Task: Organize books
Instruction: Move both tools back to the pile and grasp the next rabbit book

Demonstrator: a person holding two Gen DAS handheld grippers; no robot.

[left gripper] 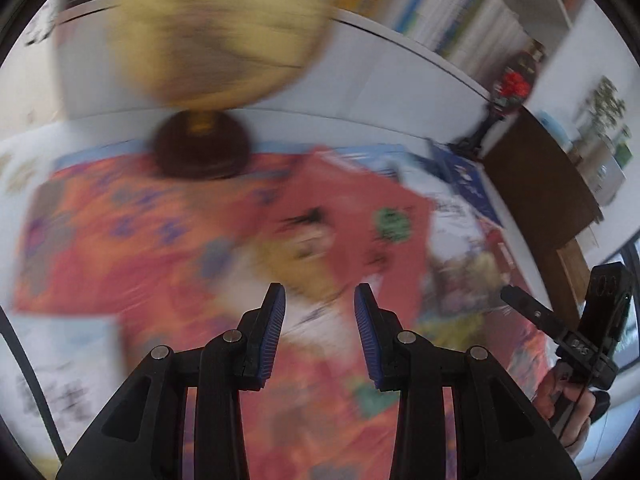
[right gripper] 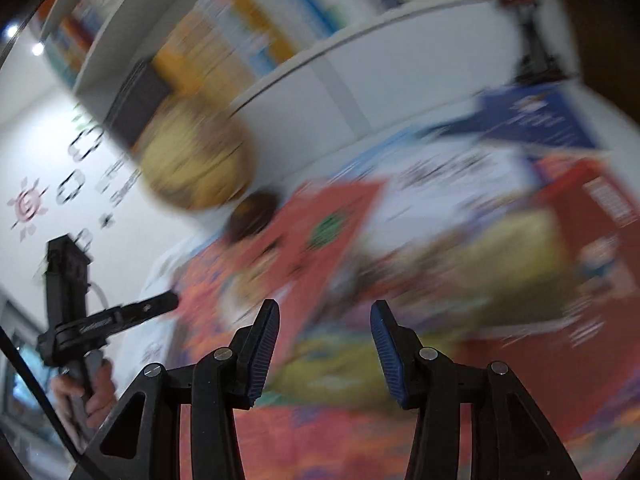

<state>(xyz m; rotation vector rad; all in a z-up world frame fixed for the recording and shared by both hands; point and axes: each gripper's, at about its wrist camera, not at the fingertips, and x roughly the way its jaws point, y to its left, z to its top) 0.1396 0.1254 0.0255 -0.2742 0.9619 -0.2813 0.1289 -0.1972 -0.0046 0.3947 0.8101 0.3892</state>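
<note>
Several books lie overlapping on a white counter, all blurred by motion. A big orange patterned book (left gripper: 120, 248) lies at the left, with a red book (left gripper: 352, 216) partly on top of it and a blue book (left gripper: 468, 180) behind them. My left gripper (left gripper: 319, 288) hovers open above the red book with nothing between its pads. In the right wrist view my right gripper (right gripper: 325, 303) is open over the red book (right gripper: 320, 232) and a yellow-green cover (right gripper: 480, 260). A dark red book (right gripper: 600, 220) and the blue book (right gripper: 540, 116) lie further right.
A yellow globe (left gripper: 220, 28) on a dark round base (left gripper: 202, 148) stands on the orange book's far edge. Behind it a white shelf (left gripper: 400, 36) holds upright books (left gripper: 460, 12). A red flower ornament (left gripper: 514, 84) and a brown cabinet (left gripper: 536, 176) are at the right.
</note>
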